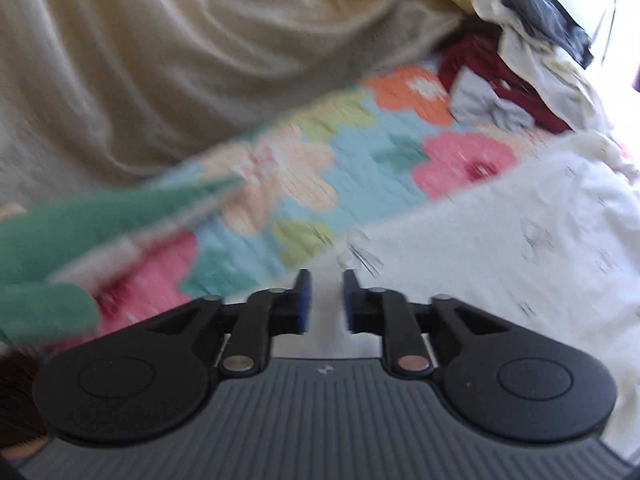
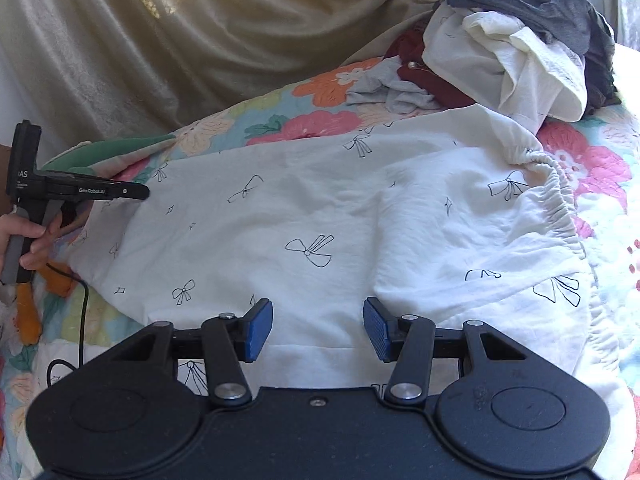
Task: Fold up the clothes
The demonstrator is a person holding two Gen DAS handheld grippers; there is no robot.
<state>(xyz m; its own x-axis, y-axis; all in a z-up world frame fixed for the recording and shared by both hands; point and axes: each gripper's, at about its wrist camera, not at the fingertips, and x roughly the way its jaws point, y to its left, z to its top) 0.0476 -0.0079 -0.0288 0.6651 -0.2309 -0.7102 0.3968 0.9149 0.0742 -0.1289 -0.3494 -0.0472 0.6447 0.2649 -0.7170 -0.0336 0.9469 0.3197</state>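
Two open claws, left claw (image 1: pixel 325 300), right claw (image 2: pixel 318 330), over white garment (image 2: pixel 320 216), clothes pile (image 2: pixel 520 48) beyond

A bow-print garment (image 2: pixel 320 208) lies spread on the quilt (image 2: pixel 592 160); a clothes pile (image 2: pixel 500 40) sits behind it, right, the curtain (image 2: pixel 140 60) behind-left.

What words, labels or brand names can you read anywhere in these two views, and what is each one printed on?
"GenRobot.AI": white lettering on the side of the left gripper, seen in the right wrist view.
"AS": end of a cut-off word on the black bracket behind it; the smaller lines beneath are too small to read.
White garment: only drawn bows, no text.
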